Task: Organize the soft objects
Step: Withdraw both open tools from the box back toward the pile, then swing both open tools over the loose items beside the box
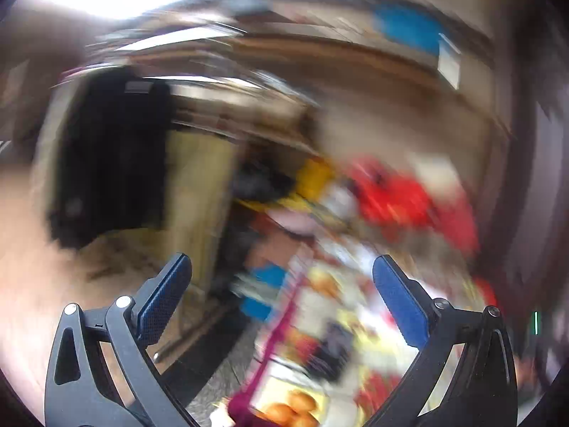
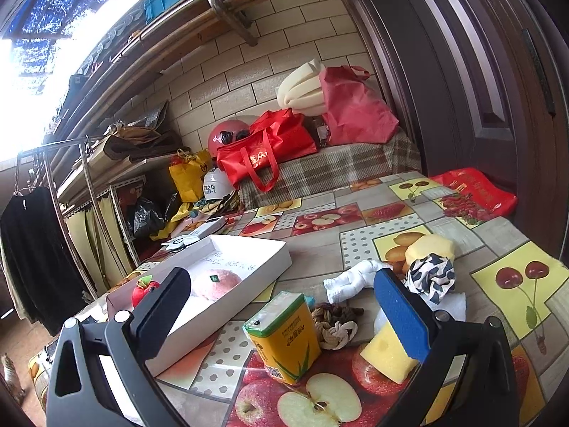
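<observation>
In the right wrist view a white shallow box (image 2: 270, 249) lies on the fruit-print table and holds a pink round soft toy (image 2: 217, 283) and a red apple toy (image 2: 144, 290). My right gripper (image 2: 281, 297) is open and empty above the table. Near it lie a yellow carton (image 2: 284, 338), a knotted rope toy (image 2: 336, 325), a white figure toy (image 2: 352, 281), a yellow sponge (image 2: 386, 354), a black-and-white cloth (image 2: 432, 277) and a pale yellow foam piece (image 2: 432, 245). The left wrist view is heavily blurred; my left gripper (image 1: 281, 286) is open and empty.
Behind the table a plaid-covered bench (image 2: 334, 167) carries red bags (image 2: 266, 149), a helmet (image 2: 227, 135) and foam. A metal rack (image 2: 89, 185) with a black garment (image 2: 32, 249) stands at the left. A red bag (image 2: 476, 192) lies on the table's far right. A dark door (image 2: 480, 71) is at right.
</observation>
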